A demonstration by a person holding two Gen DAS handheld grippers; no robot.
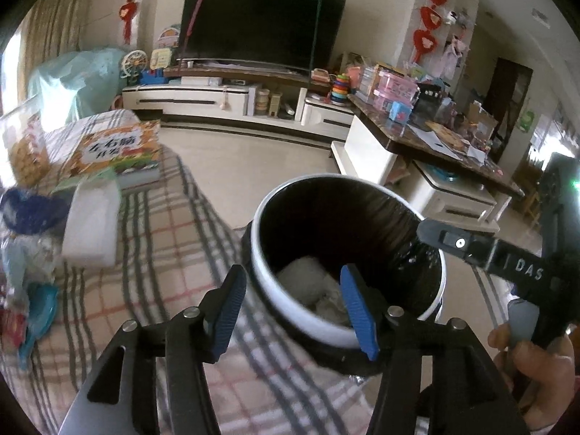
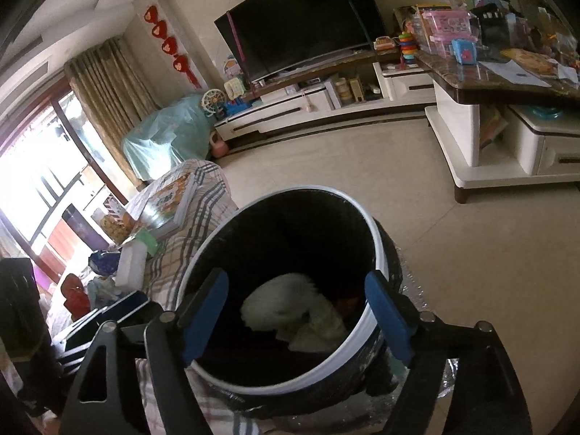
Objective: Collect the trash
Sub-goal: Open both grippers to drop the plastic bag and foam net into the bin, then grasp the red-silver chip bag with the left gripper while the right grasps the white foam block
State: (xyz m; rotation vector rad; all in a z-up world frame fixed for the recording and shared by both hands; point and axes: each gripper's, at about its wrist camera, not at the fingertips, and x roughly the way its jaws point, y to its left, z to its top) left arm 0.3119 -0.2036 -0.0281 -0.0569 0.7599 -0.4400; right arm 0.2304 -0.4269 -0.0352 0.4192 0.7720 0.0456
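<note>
A round trash bin [image 1: 275,293] with a white rim and a black liner stands beside a plaid-covered seat. Crumpled white paper [image 1: 304,272] lies at its bottom. My left gripper [image 1: 291,279] hangs over the bin's near rim, open, with nothing between its blue pads. From the right, one black finger of my right gripper [image 1: 453,243] reaches over the far rim. In the right wrist view the bin [image 2: 378,246] fills the middle. My right gripper [image 2: 295,282] is open above its mouth, and the white paper [image 2: 290,308] lies blurred inside, free of the pads.
The plaid cover [image 1: 163,239] carries a picture book [image 1: 116,152], a white block [image 1: 92,228], a blue bag [image 1: 29,210] and several wrappers at the left edge. A cluttered coffee table [image 2: 489,83] and a TV stand [image 2: 326,105] border the tiled floor. A hand [image 1: 536,362] holds the right gripper.
</note>
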